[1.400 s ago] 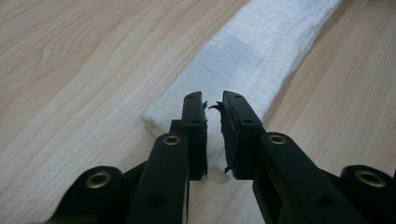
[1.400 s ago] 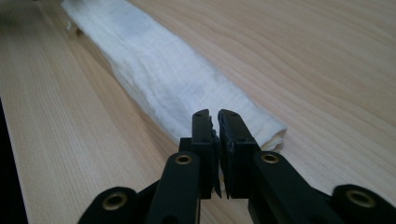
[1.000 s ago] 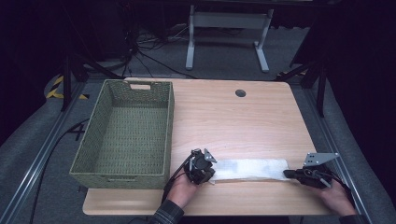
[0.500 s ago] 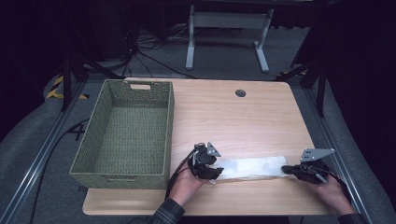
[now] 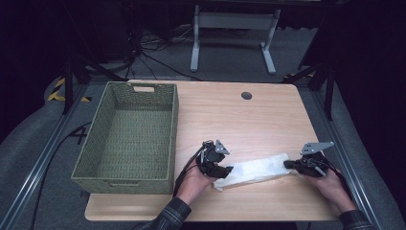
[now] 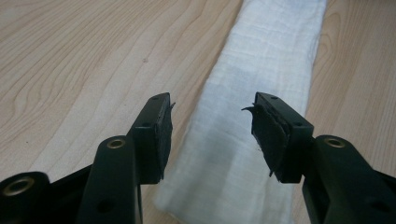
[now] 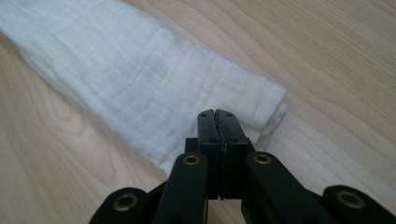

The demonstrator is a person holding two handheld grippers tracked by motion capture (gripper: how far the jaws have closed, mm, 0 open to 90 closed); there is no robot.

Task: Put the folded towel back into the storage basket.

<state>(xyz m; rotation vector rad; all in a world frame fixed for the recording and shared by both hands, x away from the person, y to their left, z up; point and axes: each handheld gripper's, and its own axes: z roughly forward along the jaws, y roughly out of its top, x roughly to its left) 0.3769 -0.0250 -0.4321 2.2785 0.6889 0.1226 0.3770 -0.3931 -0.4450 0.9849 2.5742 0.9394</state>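
Near the tabletop's front edge, the left hand-held gripper (image 6: 212, 135) has just been opening above the folded white cloth (image 5: 256, 168) — pads clear; the right hand-held gripper (image 7: 217, 114) pinches its end.

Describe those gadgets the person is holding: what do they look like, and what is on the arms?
Each hand holds a black claw. The left claw has two flat black arms with brass-coloured rivets and worn dark pads. The right claw carries a grey three-cornered plate on top. A black cable trails from the left one. The sleeves are dark plaid.
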